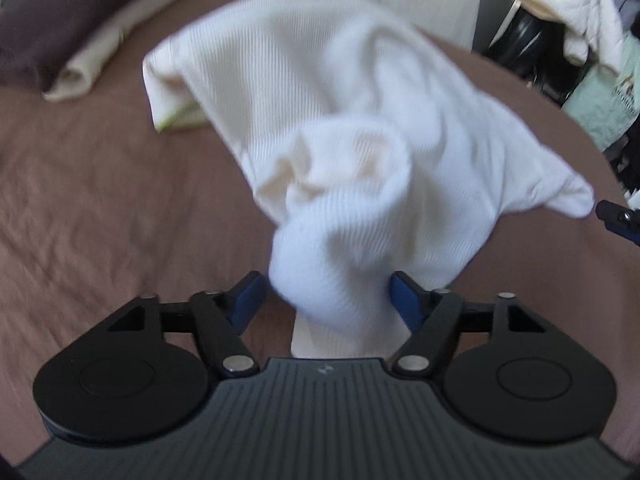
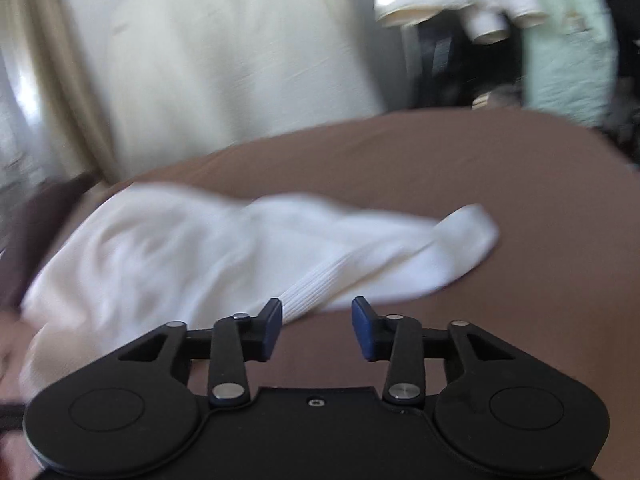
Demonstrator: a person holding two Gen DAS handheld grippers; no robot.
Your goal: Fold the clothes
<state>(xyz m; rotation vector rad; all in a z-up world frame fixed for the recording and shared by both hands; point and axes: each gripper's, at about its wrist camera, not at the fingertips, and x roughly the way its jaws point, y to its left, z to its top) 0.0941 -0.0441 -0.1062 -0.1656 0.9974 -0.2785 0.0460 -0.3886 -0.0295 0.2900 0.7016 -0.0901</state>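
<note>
Soft daylight, heavy motion blur, fisheye-bent edges.

Brown bedsheet (image 1: 100, 200) lightly wrinkled, dark purple pillow (image 1: 52, 12) at its far left corner, rolled cream towel (image 1: 100, 56) just beside the pillow, pale curtain (image 2: 224, 60) behind the bed, quilted white jacket (image 1: 568, 12) — hanging at the far right, blurred.

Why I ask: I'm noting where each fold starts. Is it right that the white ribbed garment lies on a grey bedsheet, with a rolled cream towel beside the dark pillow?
Not quite: the bedsheet is brown, not grey, as the left wrist view shows. The rest holds: the white ribbed garment lies on it, and a rolled cream towel lies beside the dark pillow.
</note>
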